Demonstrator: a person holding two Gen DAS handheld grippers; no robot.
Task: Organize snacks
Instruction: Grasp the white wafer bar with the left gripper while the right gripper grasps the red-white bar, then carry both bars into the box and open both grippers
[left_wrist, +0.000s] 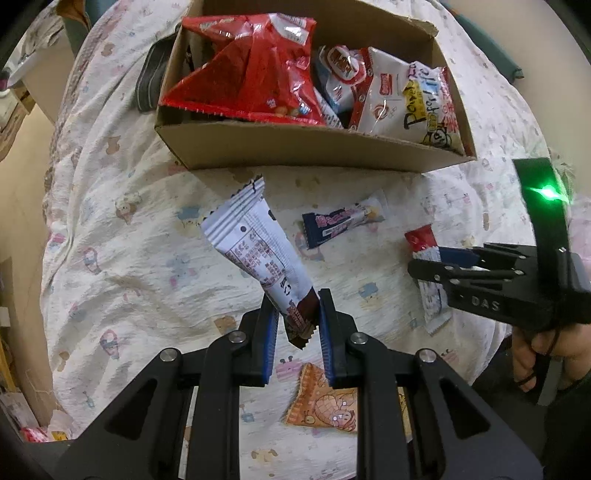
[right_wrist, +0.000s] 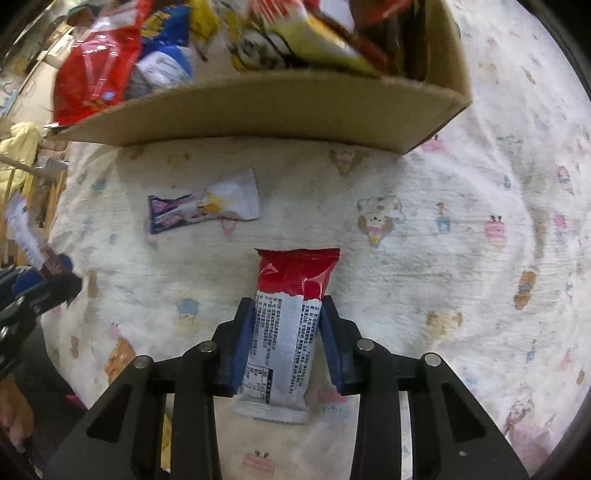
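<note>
The left gripper (left_wrist: 297, 308) is pinched on the dark brown end of a white snack bar wrapper (left_wrist: 255, 247), which tilts up and away from the fingers, lifted clear of the cartoon-print bedsheet (left_wrist: 129, 258). The right gripper (right_wrist: 286, 317) has its blue pads (right_wrist: 242, 332) on either side of a red-and-white snack bar (right_wrist: 291, 325) that lies flat on the bedsheet; the pads sit against or just beside its edges, and whether they squeeze it I cannot tell.

The cardboard box (left_wrist: 295, 147) stands toward the far edge of the bedsheet, holding a large red snack bag (left_wrist: 255, 74) on its left side and a white packet with black lettering (left_wrist: 410, 103) on its right. Between the box and the grippers a small blue-and-white wrapped candy (left_wrist: 343, 221) lies loose on the sheet. An orange cartoon-print packet (left_wrist: 325, 402) lies under the left gripper's fingers, near the bedsheet's near edge.
</note>
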